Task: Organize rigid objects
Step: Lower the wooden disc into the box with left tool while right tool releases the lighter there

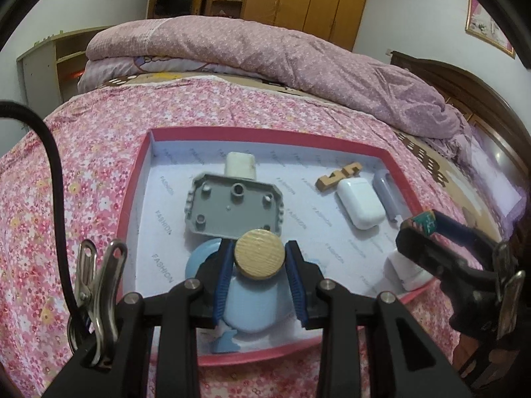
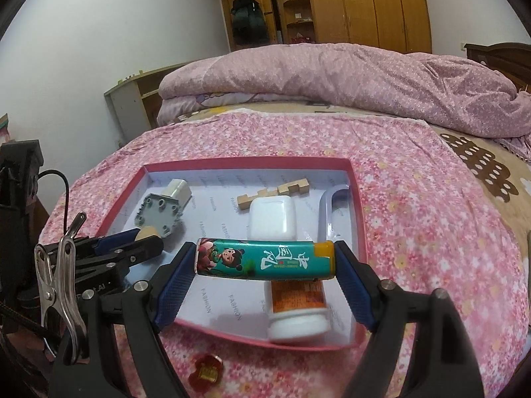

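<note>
A red-rimmed box (image 1: 142,165) (image 2: 360,232) lies on the bed. My left gripper (image 1: 260,260) is shut on a round gold-topped piece (image 1: 259,253) above a light blue object (image 1: 249,308) at the box's near left. My right gripper (image 2: 265,260) is shut on a teal lighter (image 2: 265,258), held crosswise above the box's near right, over a white bottle with an orange label (image 2: 298,311). In the box lie a grey plate with a white block (image 1: 232,205) (image 2: 159,215), a white earbud case (image 1: 360,204) (image 2: 272,219), a wooden puzzle piece (image 1: 338,175) (image 2: 272,194) and a lilac clip (image 1: 386,192) (image 2: 327,212).
A pink floral sheet (image 1: 83,199) covers the bed. A folded pink quilt (image 1: 265,53) lies at the far side. A small red and gold trinket (image 2: 205,369) lies on the sheet in front of the box. Wooden wardrobes (image 2: 365,3) stand behind the bed.
</note>
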`<action>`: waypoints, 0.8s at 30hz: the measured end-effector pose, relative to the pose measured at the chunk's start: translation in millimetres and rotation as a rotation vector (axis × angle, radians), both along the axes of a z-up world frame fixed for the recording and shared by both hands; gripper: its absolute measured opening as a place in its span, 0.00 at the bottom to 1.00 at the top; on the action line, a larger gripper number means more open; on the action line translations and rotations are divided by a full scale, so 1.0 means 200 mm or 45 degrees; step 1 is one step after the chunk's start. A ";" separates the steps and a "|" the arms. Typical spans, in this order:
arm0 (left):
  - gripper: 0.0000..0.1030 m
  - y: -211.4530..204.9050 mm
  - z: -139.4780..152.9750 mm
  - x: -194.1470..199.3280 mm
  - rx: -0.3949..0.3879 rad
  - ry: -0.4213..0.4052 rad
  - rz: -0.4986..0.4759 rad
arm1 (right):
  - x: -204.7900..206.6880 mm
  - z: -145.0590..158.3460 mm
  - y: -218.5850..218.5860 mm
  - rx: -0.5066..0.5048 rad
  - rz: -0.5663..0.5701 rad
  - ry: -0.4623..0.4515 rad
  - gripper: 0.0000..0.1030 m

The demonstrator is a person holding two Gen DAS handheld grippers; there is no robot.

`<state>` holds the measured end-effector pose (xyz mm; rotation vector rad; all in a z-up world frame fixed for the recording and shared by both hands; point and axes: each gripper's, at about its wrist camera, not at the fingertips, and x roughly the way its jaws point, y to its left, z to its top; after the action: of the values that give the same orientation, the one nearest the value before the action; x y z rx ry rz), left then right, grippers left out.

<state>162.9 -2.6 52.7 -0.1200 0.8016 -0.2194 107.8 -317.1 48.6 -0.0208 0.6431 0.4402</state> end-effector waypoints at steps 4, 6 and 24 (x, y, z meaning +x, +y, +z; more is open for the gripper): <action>0.32 0.01 -0.02 0.02 -0.024 0.009 0.008 | 0.03 -0.02 0.01 -0.020 -0.003 -0.007 0.80; 0.32 0.01 -0.02 0.02 -0.028 0.007 0.006 | 0.05 -0.02 0.02 -0.021 -0.003 -0.002 0.80; 0.50 -0.03 0.02 -0.03 0.040 -0.064 -0.010 | 0.09 -0.07 0.01 -0.010 -0.045 0.058 0.80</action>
<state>157.9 -8.7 56.4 -0.0817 0.7555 -0.2165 125.3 -315.8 33.8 -0.0066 0.6888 0.4053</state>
